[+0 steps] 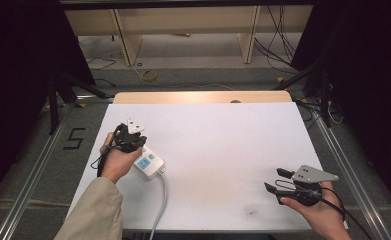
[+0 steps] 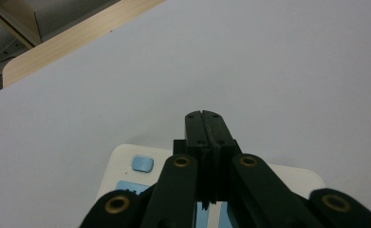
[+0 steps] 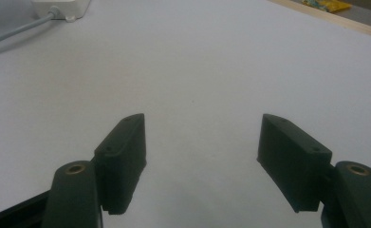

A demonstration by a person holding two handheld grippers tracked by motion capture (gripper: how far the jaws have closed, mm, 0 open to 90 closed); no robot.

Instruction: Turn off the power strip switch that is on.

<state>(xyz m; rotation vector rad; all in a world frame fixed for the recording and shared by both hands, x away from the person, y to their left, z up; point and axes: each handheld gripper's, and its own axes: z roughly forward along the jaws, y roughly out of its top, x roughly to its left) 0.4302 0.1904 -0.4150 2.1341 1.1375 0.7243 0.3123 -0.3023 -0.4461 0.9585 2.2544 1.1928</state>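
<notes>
High view, risk: the left gripper (image 1: 133, 141) sits over the white box (image 1: 148, 162) near the worktop's (image 1: 223, 145) left edge; I reckon a hard or off-centre push could skid the box toward that edge, since nothing braces it.
High view, cable: the grey cable (image 1: 160, 200) runs off the near edge and could tug the box round if snagged.
High view, left pose: left hand (image 1: 115, 160) wraps the gripper from behind, forearm angled in from below, tips pointing down and away at the box's far end.
High view, right pose: right gripper (image 1: 288, 182) lies low and level near the right corner, well apart from the box, aimed left.
Left gripper view, state: jaws pressed together, nothing between them, tips above the box's (image 2: 126, 166) blue button (image 2: 142, 164); whether they touch it, I cannot tell.
Left gripper view, risk: closed tips could slip and miss the button.
Right gripper view, state: jaws stand wide, empty, over bare worktop; box (image 3: 62, 7) far off, top left.
</notes>
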